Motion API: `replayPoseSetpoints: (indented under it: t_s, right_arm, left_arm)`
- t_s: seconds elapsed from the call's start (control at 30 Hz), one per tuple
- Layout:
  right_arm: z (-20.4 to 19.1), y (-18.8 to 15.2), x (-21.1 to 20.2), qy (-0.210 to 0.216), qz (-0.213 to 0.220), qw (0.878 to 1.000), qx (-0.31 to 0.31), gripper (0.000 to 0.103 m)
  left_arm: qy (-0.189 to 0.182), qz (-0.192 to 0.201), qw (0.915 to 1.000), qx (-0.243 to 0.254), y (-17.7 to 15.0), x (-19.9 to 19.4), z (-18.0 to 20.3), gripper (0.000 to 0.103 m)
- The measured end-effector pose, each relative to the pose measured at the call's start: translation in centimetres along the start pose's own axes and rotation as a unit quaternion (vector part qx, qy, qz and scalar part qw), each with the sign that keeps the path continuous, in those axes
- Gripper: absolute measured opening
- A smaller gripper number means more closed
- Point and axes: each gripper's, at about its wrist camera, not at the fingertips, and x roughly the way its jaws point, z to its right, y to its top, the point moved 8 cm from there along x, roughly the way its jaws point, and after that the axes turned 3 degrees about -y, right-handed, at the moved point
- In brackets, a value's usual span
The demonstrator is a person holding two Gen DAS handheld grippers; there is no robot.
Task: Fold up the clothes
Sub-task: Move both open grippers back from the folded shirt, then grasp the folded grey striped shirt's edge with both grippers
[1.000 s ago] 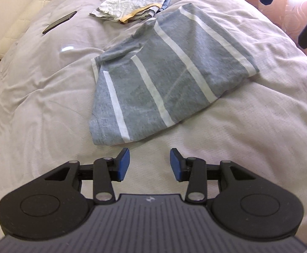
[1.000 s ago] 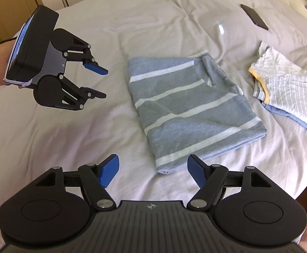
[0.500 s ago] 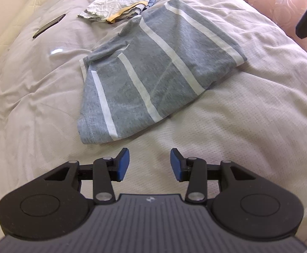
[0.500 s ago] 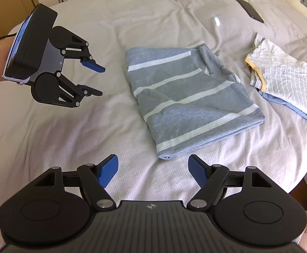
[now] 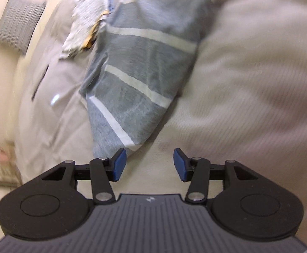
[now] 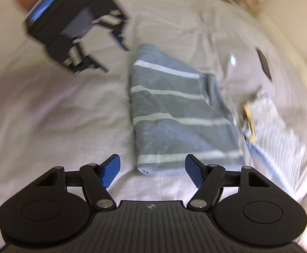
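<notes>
Just folded striped shirt (image 6: 181,113) on bed (image 6: 58,116)

Both views now motion-blurred. Left gripper (image 5: 147,164) has closed in on the near corner of the striped grey garment (image 5: 140,73), which fills frame centre. Right gripper (image 6: 152,171) moved up to its bottom edge; pillow (image 5: 16,31) now upper left.

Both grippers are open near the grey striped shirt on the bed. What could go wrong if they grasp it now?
1. The right gripper sits low over the grey striped shirt's near corner; pinching there may also catch the bedsheet.
2. The pale striped garment lies against the shirt's far side and could get dragged.
3. The left gripper may take only one layer.
</notes>
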Motion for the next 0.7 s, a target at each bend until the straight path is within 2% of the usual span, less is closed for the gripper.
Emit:
replayPoseSetpoints:
  t_s: [0.1,0.23,0.3,0.47,0.57,0.7]
  right_arm:
    - [-1.4,0.2,1.0,-0.027,0.008,0.998,-0.059,0.068]
    - [-1.8,0.4,3.1,-0.050,0.002,0.997,-0.060,0.065]
    - [-2.0,0.5,4.2,-0.062,-0.001,0.996,-0.060,0.060]
    - [-2.5,0.8,6.7,-0.095,-0.005,0.993,-0.070,0.059]
    - [-2.5,1.0,7.9,-0.122,-0.001,0.987,-0.105,0.059]
    - [-1.3,0.5,9.3,-0.145,-0.007,0.982,-0.125,0.056]
  left_arm:
    - [0.033,0.017,0.9982,0.047,-0.1,2.0,0.4,0.045]
    - [0.061,0.025,0.9958,0.064,-0.1,4.1,-0.1,0.046]
    - [0.074,0.027,0.9944,0.070,-0.1,5.1,-0.4,0.046]
    - [0.106,0.034,0.9901,0.086,-0.1,7.5,-1.2,0.045]
    - [0.106,0.028,0.9908,0.079,-0.2,8.3,-1.5,0.041]
    - [0.102,0.016,0.9918,0.075,-0.2,9.2,-1.8,0.027]
